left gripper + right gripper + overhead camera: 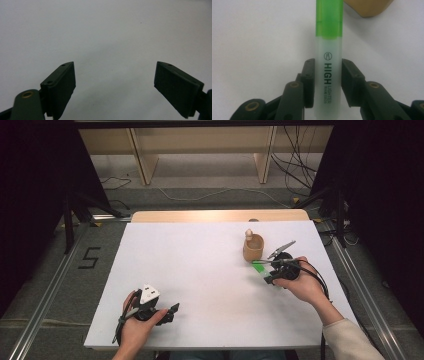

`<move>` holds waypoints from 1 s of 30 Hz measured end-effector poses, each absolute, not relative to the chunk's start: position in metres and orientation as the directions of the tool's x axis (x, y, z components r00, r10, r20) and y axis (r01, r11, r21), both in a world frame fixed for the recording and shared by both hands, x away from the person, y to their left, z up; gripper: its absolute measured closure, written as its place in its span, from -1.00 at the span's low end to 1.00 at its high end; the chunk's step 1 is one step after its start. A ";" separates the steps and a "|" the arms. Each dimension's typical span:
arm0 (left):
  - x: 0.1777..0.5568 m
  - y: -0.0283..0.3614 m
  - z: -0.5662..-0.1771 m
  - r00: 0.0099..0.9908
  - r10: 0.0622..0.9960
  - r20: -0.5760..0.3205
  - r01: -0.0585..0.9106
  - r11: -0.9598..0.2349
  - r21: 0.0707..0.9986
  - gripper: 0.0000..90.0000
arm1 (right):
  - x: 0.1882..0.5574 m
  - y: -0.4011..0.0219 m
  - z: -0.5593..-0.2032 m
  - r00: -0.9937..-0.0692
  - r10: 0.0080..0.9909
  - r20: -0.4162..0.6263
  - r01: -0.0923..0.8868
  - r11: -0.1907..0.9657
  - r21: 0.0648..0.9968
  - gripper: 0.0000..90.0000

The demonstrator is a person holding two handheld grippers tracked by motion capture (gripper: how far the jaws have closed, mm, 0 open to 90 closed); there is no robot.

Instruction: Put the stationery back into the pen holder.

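Nearest the observer, the left gripper rests low over the near left part of the white rectangular table, held in the person's left hand, with a grey three-cornered plate on its top. In the left gripper view its black fingers stand wide apart, with bare table surface between them and nothing held.

Farther in and to the right, the person's right hand, in a cream sleeve, holds the right gripper close above the table. Its fingers are drawn in narrow and press on both sides of a green highlighter pen with a translucent pale barrel. The printed lettering "HIGH LIGHTER" runs along the barrel between the pads. The bright green end of the pen points away from the gripper, toward the far side of the table. In the high view the pen lies low over the right half of the table, just ahead of the right hand; whether it touches the surface I cannot tell.

Just beyond the pen's green end stands a round wooden cup, upright, near the pen but apart from it. A small light wooden piece rises at the cup's far rim.

The two grippers are well apart from each other.
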State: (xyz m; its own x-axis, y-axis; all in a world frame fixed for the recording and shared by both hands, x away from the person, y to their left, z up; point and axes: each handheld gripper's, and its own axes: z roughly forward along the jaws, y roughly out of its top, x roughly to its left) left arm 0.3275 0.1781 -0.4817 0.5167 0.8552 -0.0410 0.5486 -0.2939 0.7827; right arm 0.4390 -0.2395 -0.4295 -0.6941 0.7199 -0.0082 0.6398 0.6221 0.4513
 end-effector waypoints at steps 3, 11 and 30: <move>0.328 0.178 -0.482 0.517 0.855 -0.041 0.549 -0.294 0.783 -0.61 | 0.439 -0.240 -0.429 -0.689 0.725 -0.003 0.640 0.611 0.466 0.47; 0.328 0.178 -0.482 0.516 0.856 -0.041 0.549 -0.293 0.783 -0.61 | 0.439 -0.241 -0.426 -0.682 0.731 -0.006 0.627 0.590 0.508 0.47; 0.328 0.178 -0.482 0.514 0.856 -0.042 0.549 -0.291 0.783 -0.61 | 0.441 -0.247 -0.419 -0.652 0.758 -0.007 0.581 0.505 0.639 0.47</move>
